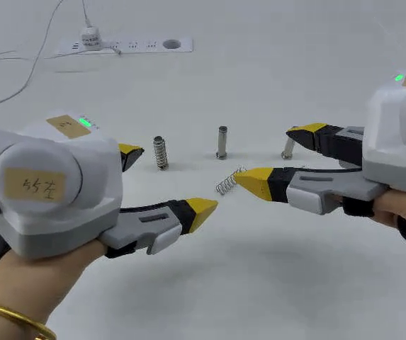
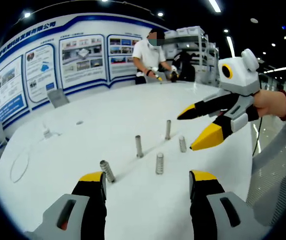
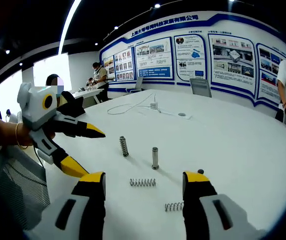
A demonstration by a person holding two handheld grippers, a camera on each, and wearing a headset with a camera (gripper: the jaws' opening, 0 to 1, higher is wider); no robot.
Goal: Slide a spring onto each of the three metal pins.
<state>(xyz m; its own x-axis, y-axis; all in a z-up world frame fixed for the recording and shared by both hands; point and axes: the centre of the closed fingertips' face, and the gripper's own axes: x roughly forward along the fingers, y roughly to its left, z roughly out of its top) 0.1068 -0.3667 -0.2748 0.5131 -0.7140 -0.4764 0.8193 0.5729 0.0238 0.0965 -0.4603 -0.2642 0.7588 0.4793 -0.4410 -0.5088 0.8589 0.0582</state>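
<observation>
One sprung pin (image 1: pixel 161 152) stands left of centre. Both left gripper (image 1: pixel 178 178) and right gripper (image 1: pixel 264 154) gape, empty. Mid-frame, loose spring (image 1: pixel 229 182) lies on surface (image 1: pixel 259 269); best to pinch one end and align it over bare pin (image 1: pixel 222 142).

The left gripper (image 1: pixel 178 177) is hovering to the left of the middle pin (image 1: pixel 222 142), nearer the person. Its jaws are standing wide apart, gripping nothing, and the left hand (image 1: pixel 43 280) is cradling its body. The right gripper (image 1: pixel 262 154) is reaching in from that pin's right, jaws likewise spread and empty, with the right hand (image 1: pixel 397 209) clasping its rear.
</observation>
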